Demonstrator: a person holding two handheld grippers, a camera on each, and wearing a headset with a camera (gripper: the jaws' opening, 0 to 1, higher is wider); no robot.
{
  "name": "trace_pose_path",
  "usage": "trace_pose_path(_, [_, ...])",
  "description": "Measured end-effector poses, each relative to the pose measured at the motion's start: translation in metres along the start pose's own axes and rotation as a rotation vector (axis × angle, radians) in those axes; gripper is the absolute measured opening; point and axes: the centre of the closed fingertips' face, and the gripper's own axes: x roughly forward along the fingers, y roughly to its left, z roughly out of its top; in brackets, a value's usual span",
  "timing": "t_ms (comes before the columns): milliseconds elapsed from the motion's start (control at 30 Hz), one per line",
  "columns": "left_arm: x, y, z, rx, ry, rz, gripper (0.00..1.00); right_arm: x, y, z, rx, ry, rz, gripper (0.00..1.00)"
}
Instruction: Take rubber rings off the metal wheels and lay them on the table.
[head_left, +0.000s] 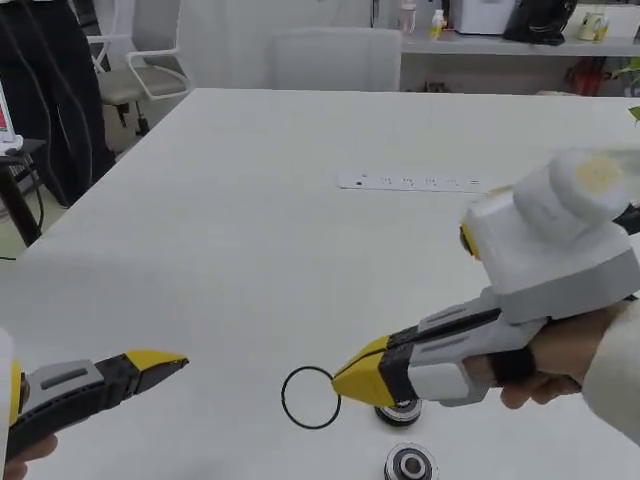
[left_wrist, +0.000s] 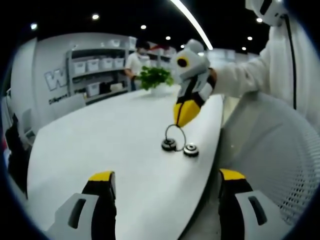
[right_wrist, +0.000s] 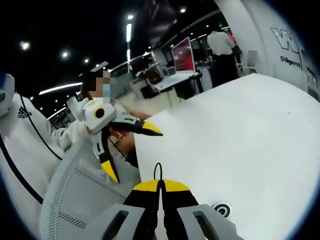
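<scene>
My right gripper (head_left: 342, 384) is shut on a thin black rubber ring (head_left: 310, 397), pinching its rim low over the white table (head_left: 260, 230). One metal wheel (head_left: 400, 411) sits right under that gripper, and a second wheel (head_left: 410, 463) lies nearer the front edge. In the left gripper view the ring (left_wrist: 175, 133) hangs from the right gripper (left_wrist: 183, 120) just above the two wheels (left_wrist: 169, 145) (left_wrist: 190, 149). The right gripper view has the ring (right_wrist: 158, 172) edge-on between shut tips (right_wrist: 160, 188). My left gripper (head_left: 170, 365) (left_wrist: 167, 182) is open and holds nothing, at the lower left.
A white power strip (head_left: 420, 183) lies on the table's far right part. Chairs (head_left: 335, 55) stand beyond the far edge. A potted plant (left_wrist: 155, 77) stands at the table's end. A mesh chair back (left_wrist: 270, 150) is close by the person.
</scene>
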Motion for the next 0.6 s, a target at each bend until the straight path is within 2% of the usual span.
trace_pose_path(300, [0.002,-0.003,0.0,0.0,0.0,-0.01,0.85,0.017,-0.006,-0.024,-0.003,0.071,-0.008,0.0])
trace_pose_path(600, [0.003,-0.003,-0.003,-0.002,0.007,-0.009,0.85,0.027,-0.018,-0.045,0.033,0.104,-0.039,0.0])
